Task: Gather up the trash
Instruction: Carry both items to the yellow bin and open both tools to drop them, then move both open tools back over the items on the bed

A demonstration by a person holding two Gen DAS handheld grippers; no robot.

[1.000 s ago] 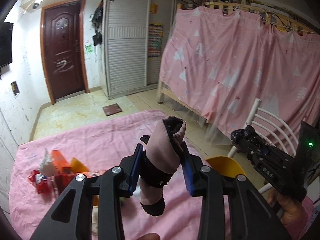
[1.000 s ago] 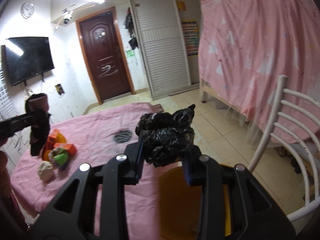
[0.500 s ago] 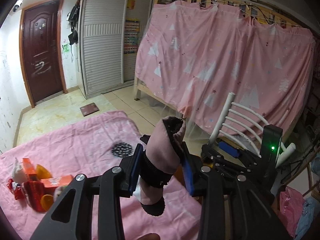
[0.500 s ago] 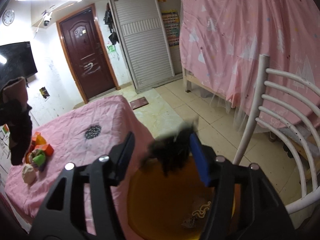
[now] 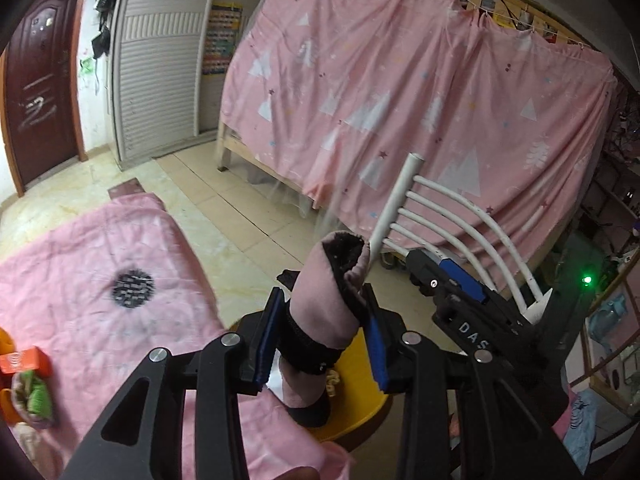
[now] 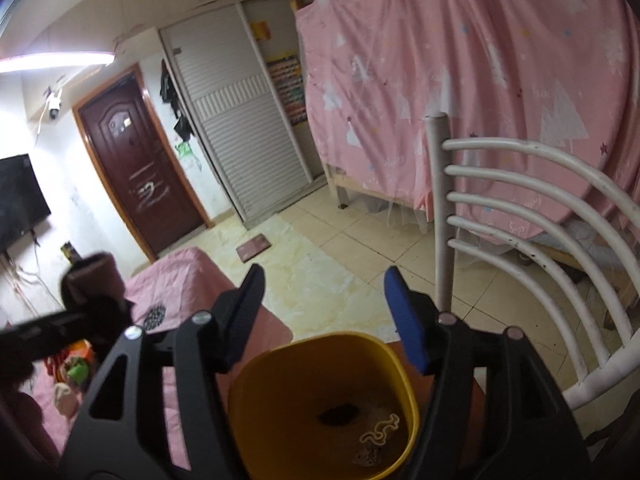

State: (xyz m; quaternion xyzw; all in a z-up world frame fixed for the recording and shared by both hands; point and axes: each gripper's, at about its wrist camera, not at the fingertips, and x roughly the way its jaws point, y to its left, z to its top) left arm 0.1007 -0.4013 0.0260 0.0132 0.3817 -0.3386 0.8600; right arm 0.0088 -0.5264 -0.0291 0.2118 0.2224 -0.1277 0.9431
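My left gripper (image 5: 322, 330) is shut on a pink and black sock (image 5: 324, 304), held upright over the near rim of the yellow bin (image 5: 356, 396). It also shows at the left of the right wrist view, still holding the sock (image 6: 90, 280). My right gripper (image 6: 324, 316) is open and empty, right above the yellow bin (image 6: 320, 404). A dark lump (image 6: 338, 414) and a pale squiggly scrap (image 6: 380, 432) lie at the bin's bottom. The right gripper (image 5: 452, 292) shows in the left wrist view beyond the bin.
A table with a pink cloth (image 5: 80, 280) holds a black round scrap (image 5: 132, 286) and a pile of orange and green trash (image 5: 28, 380). A white chair (image 6: 520, 248) stands right of the bin. A pink bed curtain (image 5: 400, 100) hangs behind.
My right gripper opened and let go of the black crumpled bag, which dropped into the yellow bin. My left gripper carried the sock rightwards to the bin.
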